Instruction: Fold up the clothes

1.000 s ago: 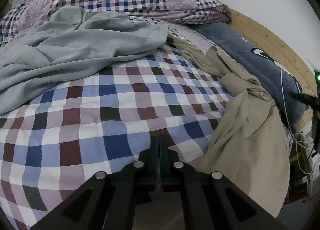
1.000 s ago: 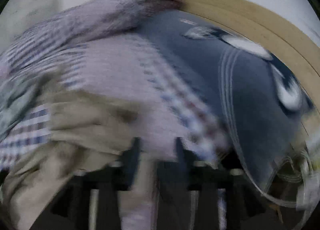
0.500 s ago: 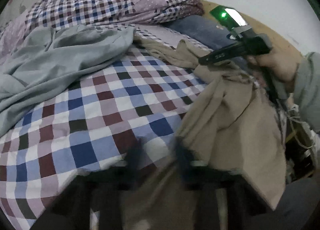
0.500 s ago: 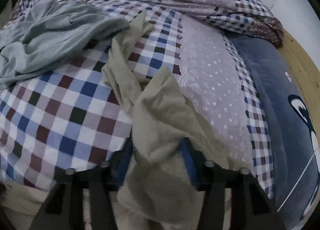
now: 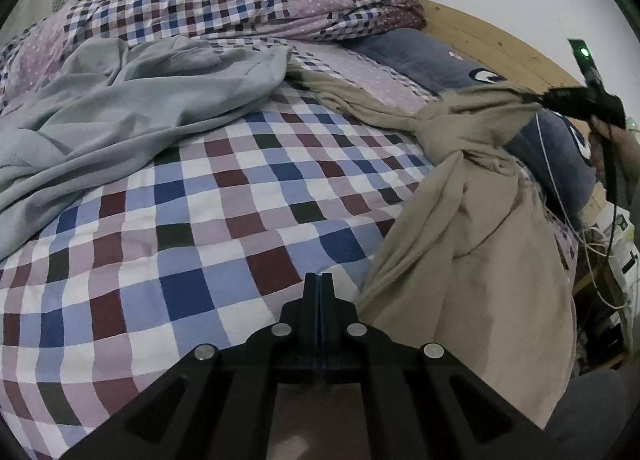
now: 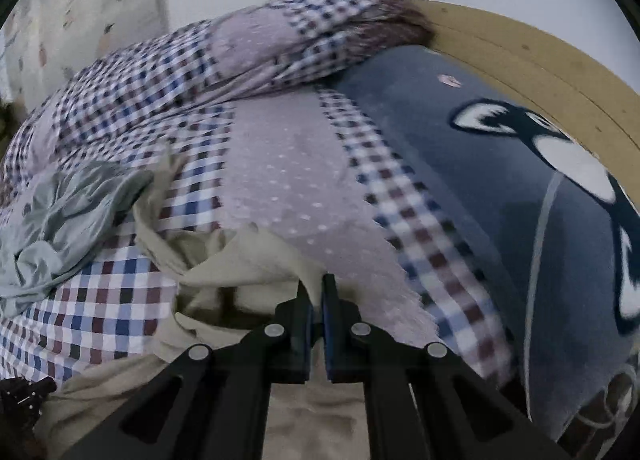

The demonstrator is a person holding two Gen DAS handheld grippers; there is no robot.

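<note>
Left wrist view: the left tongs (image 5: 319, 280) are pressed fully together with nothing between the fingers, hanging over the near part of the bed (image 5: 192, 228), which is covered in a blue, maroon and white check. A beige garment (image 5: 472, 220) lies along the bed's right edge, spilling down over the side near the tongs and running back toward the headboard (image 5: 492, 40). Its upper part is bunched and lifted off the bed where the right tongs (image 5: 534, 99) pinch it, held by a hand (image 5: 616, 148) at the far right. A pale grey-green garment (image 5: 132, 108) lies crumpled at the far left of the bed, its edge touching the beige one's far end. A folded checked quilt (image 5: 224, 4) sits at the head of the bed, with a dark blue pillow (image 5: 432, 60) along the headboard side.

Right wrist view: the right tongs (image 6: 317, 292) are closed on a fold of the beige garment (image 6: 248, 260), which drapes down below and to the left. The grey-green garment (image 6: 60, 220) lies at the left, the blue pillow (image 6: 500, 188) at the right, the quilt (image 6: 248, 48) beyond. The picture is somewhat blurred.
</note>
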